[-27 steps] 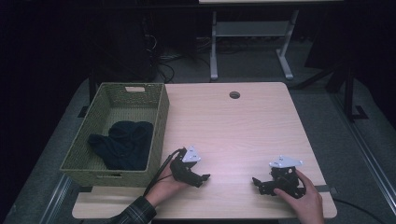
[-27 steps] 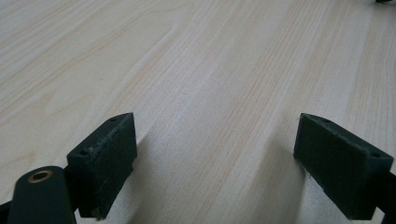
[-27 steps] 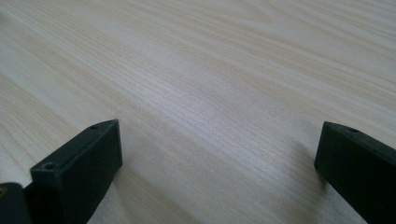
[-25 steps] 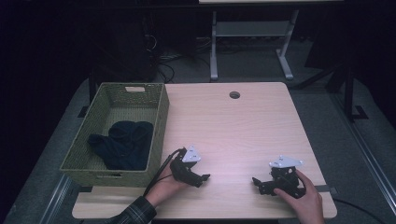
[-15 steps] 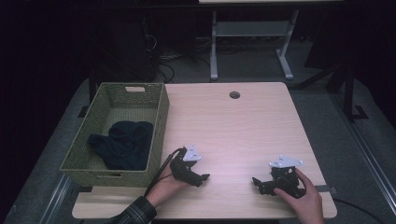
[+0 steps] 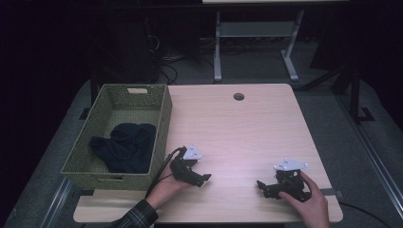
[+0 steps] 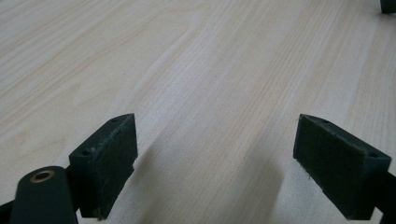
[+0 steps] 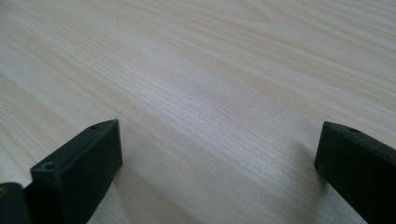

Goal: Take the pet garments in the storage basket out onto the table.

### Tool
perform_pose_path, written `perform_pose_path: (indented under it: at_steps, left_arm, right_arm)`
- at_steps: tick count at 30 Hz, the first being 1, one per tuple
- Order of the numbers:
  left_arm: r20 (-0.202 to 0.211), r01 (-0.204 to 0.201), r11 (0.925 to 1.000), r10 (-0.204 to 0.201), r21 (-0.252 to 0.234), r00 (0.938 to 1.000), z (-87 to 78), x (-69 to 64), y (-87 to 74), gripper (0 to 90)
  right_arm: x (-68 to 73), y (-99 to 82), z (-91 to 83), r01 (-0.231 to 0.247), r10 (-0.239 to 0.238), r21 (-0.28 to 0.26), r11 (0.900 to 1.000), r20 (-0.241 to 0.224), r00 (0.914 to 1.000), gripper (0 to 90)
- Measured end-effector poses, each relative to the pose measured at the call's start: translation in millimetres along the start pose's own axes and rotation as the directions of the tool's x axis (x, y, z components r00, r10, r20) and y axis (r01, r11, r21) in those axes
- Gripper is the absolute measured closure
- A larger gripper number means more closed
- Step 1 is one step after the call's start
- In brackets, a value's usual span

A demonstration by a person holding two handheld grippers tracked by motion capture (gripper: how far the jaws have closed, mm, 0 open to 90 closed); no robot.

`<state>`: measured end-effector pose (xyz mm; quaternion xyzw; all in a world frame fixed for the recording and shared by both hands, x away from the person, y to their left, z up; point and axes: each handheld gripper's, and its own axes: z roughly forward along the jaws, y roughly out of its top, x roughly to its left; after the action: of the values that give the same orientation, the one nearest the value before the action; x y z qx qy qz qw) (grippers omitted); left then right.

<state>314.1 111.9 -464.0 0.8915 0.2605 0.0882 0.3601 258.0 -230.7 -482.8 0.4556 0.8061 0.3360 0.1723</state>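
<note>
while both rest on the table, left claw and right claw gape empty.

The high view is looking down and forward over the whole pale wood-grain table. Both gripper views are skimming close above that same tabletop, each looking out between its own black jaws.

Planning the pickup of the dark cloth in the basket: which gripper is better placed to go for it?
Probably the left. The left gripper rests right beside the green basket holding the dark cloth, jaws open; the right gripper sits farther off, near the table's right front corner.
</note>
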Motion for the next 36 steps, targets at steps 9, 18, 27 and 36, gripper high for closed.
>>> perform_pose_path:
  at_steps: [9, 18, 27, 36]
  left_arm:
    - [0.002, 0.0, 0.9999, 0.0, -0.016, 1.0, -7.3, 0.0, 5.1, 13.2]
    - [-0.013, -0.005, 0.9994, 0.005, -0.035, 0.9999, -14.4, 3.9, 13.2, 13.3]
    - [-0.014, 0.0, 0.9988, -0.001, -0.049, 0.9999, -19.5, 4.5, 18.7, 13.5]
    - [-0.029, 0.003, 0.9997, -0.004, -0.026, 0.9996, -21.5, 3.5, 21.4, 13.7]
  right_arm:
    - [-0.1, -0.1, 0.0, 0.001, -0.001, -0.001, 1.0, 0.0, 1.0, 0.5]
    - [0.0, -0.1, -0.2, -0.003, 0.003, 0.002, 1.0, -0.002, 1.0, 0.5]
    - [0.0, -0.1, -0.2, -0.003, 0.003, 0.002, 1.0, -0.002, 1.0, 0.5]
    - [0.0, -0.1, -0.2, -0.002, 0.002, 0.002, 1.0, -0.003, 1.0, 0.5]
